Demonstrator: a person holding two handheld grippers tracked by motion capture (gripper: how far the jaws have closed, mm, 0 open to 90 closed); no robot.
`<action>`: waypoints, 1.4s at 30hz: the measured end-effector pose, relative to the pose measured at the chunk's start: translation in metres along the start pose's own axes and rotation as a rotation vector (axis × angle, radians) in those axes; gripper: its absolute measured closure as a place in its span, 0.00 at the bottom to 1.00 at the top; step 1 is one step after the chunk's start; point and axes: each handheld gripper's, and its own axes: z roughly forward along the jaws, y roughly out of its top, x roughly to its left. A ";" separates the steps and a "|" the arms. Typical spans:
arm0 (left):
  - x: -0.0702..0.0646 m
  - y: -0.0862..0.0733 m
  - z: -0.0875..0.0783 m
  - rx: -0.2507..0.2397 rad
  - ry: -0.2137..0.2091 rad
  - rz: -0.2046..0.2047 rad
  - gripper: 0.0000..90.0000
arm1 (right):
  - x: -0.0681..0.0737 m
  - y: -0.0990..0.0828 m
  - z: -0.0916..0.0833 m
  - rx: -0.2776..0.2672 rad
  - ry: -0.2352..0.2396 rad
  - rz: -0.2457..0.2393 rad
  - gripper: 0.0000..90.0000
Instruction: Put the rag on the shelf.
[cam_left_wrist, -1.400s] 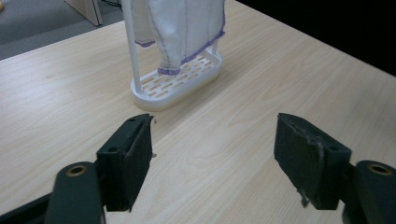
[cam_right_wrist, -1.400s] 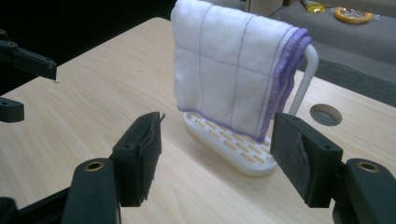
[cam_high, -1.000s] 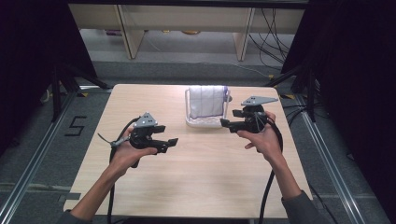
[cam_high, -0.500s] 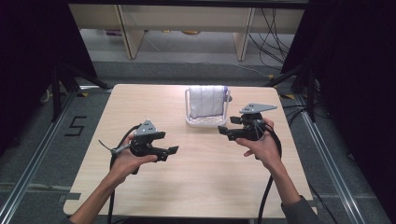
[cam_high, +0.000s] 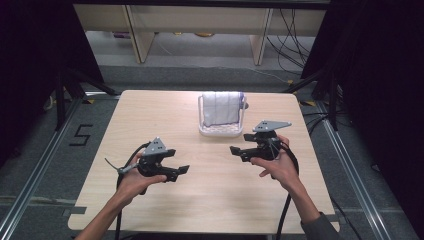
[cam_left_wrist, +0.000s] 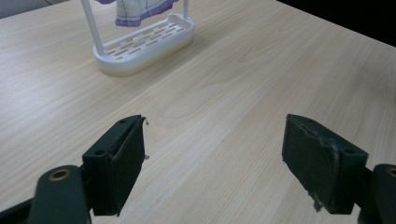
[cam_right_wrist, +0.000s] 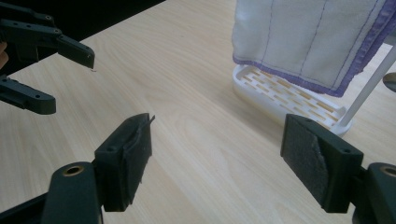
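A white cloth with purple edging (cam_high: 222, 107) hangs over a small white rack (cam_high: 219, 130) at the back middle of the wooden table (cam_high: 150, 112). My left gripper (cam_high: 181, 171) hovers at front left, jaws wide and empty, pointing right. My right gripper (cam_high: 235, 151) hovers at the right, in front of the rack, pointing left; its jaws have just been opening and nothing is between them. In the left gripper view the rack's base (cam_left_wrist: 144, 44) lies ahead at upper left. In the right gripper view the cloth (cam_right_wrist: 308, 39) hangs at upper right, and the left gripper (cam_right_wrist: 70, 74) faces it at upper left.
Beyond the table's far edge stand wooden frame legs (cam_high: 137, 32) and loose cables (cam_high: 292, 30) on the floor. Dark curtains flank both sides. A metal rail (cam_high: 35, 170) runs along the floor at the left.
Both hands have come down and back toward the table's front. The right gripper has drawn away from the rack, and its jaws stand wider than before.
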 end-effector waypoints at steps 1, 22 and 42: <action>0.000 -0.001 0.001 -0.004 0.000 -0.002 0.23 | -0.001 -0.001 0.000 -0.001 -0.007 -0.009 0.29; -0.010 -0.033 0.001 0.034 -0.002 -0.013 0.23 | 0.005 -0.032 -0.002 -0.019 -0.021 0.002 0.29; -0.021 -0.069 -0.022 0.021 0.002 -0.043 0.23 | 0.021 -0.076 -0.005 -0.002 0.009 0.046 0.27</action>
